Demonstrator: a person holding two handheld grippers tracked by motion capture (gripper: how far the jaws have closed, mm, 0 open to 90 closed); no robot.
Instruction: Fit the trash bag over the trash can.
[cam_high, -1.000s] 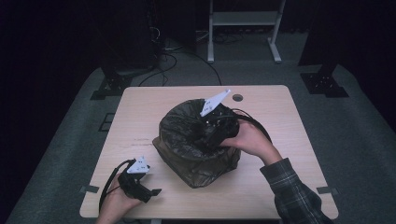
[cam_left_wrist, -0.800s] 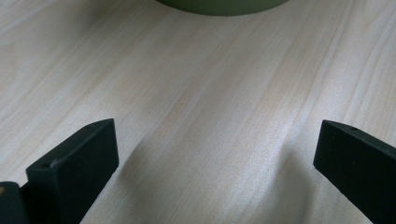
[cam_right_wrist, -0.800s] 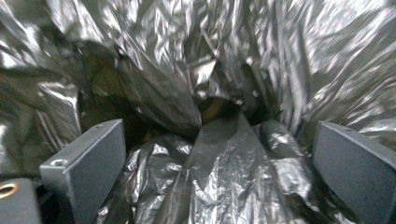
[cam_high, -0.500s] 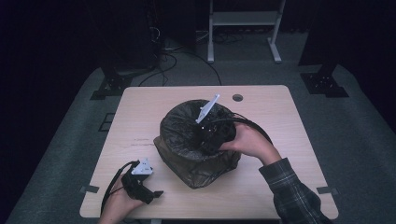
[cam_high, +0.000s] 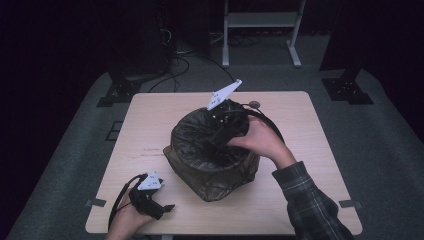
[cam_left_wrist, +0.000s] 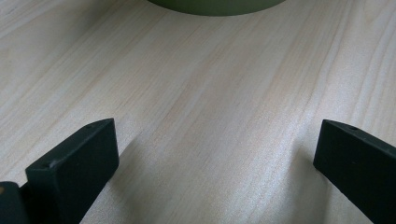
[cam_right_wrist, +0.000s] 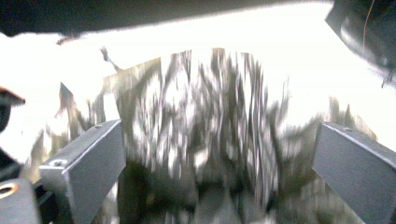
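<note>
An olive-brown bin (cam_high: 220, 177) stands mid-table, lined with a crinkled black bag (cam_high: 192, 131); its base also edges into the left gripper view as the bin (cam_left_wrist: 219, 4). My right gripper (cam_high: 218, 139) points down into the bin's mouth, its grey plate tilted up behind it. In its own view the right gripper (cam_right_wrist: 219, 163) is open, jaws wide apart, with blurred shiny bag plastic (cam_right_wrist: 210, 121) between and beyond them. My left gripper (cam_high: 166, 207) rests near the table's front left. It is open over bare wood, as the left gripper (cam_left_wrist: 215, 154) shows, holding nothing.
The light wooden table (cam_high: 300, 130) has a small round grommet (cam_high: 254, 104) behind the bin. Tape marks (cam_high: 95, 202) sit at the front corners. Beyond the table are dark floor, cables and a metal stand (cam_high: 260, 20).
My right gripper has tipped further down into the bin's mouth and shifted slightly left. The left gripper has barely moved.
</note>
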